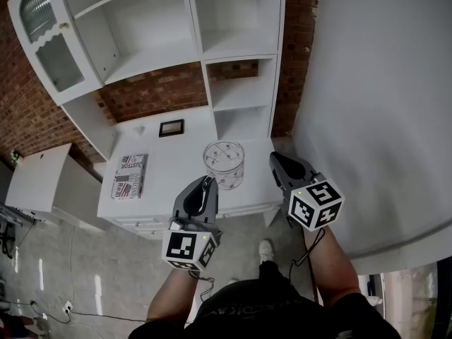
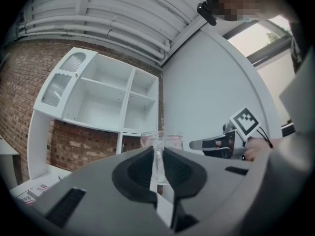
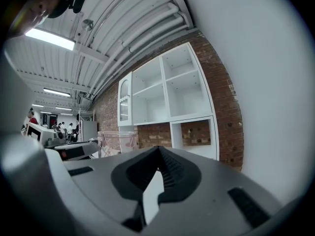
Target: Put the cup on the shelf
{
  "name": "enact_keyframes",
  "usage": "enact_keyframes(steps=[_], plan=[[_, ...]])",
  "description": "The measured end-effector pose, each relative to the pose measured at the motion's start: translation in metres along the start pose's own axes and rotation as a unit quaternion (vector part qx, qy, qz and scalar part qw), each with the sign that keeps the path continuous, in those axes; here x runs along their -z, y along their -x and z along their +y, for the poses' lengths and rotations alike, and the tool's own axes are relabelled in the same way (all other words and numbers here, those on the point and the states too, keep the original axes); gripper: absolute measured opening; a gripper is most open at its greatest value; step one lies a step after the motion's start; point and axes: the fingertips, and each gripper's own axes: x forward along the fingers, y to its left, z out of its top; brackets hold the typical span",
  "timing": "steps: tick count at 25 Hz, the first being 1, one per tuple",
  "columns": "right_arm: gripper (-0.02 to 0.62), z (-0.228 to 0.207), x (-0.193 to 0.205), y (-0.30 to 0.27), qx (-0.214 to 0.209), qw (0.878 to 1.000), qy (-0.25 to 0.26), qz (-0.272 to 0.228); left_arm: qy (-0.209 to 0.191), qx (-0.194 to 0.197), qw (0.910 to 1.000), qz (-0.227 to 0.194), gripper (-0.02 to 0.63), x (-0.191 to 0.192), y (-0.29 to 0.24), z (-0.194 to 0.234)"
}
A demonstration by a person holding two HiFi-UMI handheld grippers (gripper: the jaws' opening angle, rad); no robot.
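A clear glass cup with a faint pattern is over the front of the white counter; whether it rests there I cannot tell. My left gripper is shut on the cup's near wall. In the left gripper view the glass cup sits pinched between the jaws of the left gripper. My right gripper hovers just right of the cup, shut and holding nothing; its jaws meet in the right gripper view, where the cup shows at left. The white shelf unit stands behind, its compartments open.
A striped booklet lies on the counter's left side and a small black frame sits further back. A glass-fronted cabinet door hangs open at upper left. A white wall closes in on the right; brick wall lies behind.
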Motion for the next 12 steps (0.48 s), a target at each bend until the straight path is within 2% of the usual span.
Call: enact_keyframes(steps=[12], plan=[[0.0, -0.085, -0.01, -0.057, -0.03, 1.0, -0.002, 0.003, 0.0, -0.034, 0.9994, 0.001, 0.032, 0.014, -0.094, 0.004]])
